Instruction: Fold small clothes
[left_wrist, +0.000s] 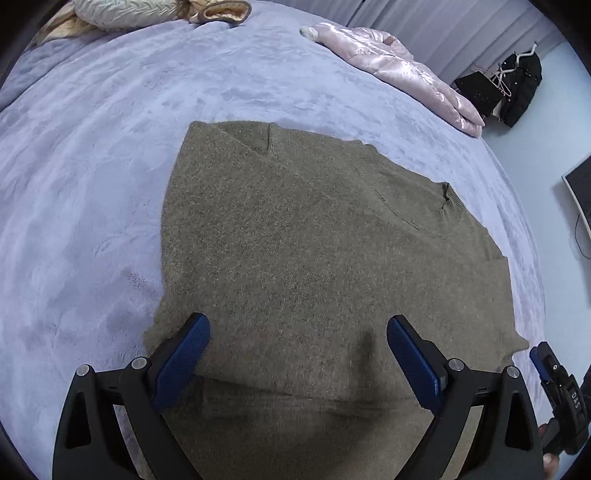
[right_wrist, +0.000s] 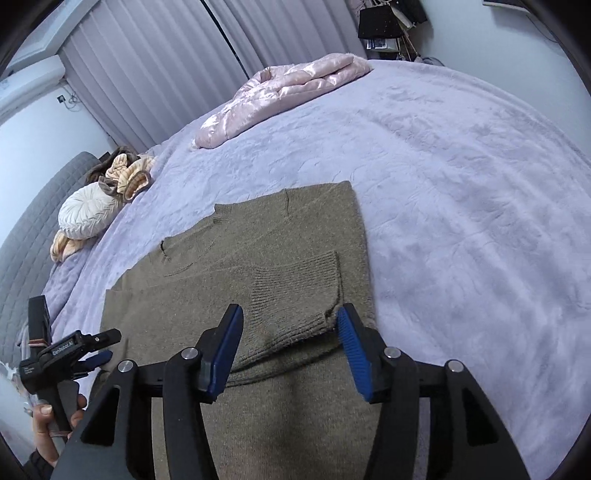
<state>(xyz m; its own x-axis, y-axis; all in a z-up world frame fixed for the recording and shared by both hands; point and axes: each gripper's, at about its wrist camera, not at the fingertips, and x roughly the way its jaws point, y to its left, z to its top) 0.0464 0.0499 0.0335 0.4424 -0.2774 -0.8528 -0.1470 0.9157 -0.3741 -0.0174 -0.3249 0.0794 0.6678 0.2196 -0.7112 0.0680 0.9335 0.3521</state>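
An olive-brown knitted sweater (left_wrist: 303, 236) lies flat on the lilac bedspread (left_wrist: 92, 166), its sleeves folded in over the body. My left gripper (left_wrist: 298, 339) is open just above the sweater's near part, holding nothing. In the right wrist view the sweater (right_wrist: 258, 258) shows a folded sleeve with a ribbed cuff (right_wrist: 303, 291) on top. My right gripper (right_wrist: 290, 328) is open, its fingers on either side of that cuff, just above it. The left gripper also shows at the lower left of the right wrist view (right_wrist: 99, 356).
A folded pink shiny jacket (left_wrist: 402, 70) lies at the far side of the bed (right_wrist: 288, 92). A white round cushion (right_wrist: 86, 216) and beige clothes (right_wrist: 129, 177) lie near the grey headboard (right_wrist: 33, 221). Curtains (right_wrist: 155, 66) hang behind.
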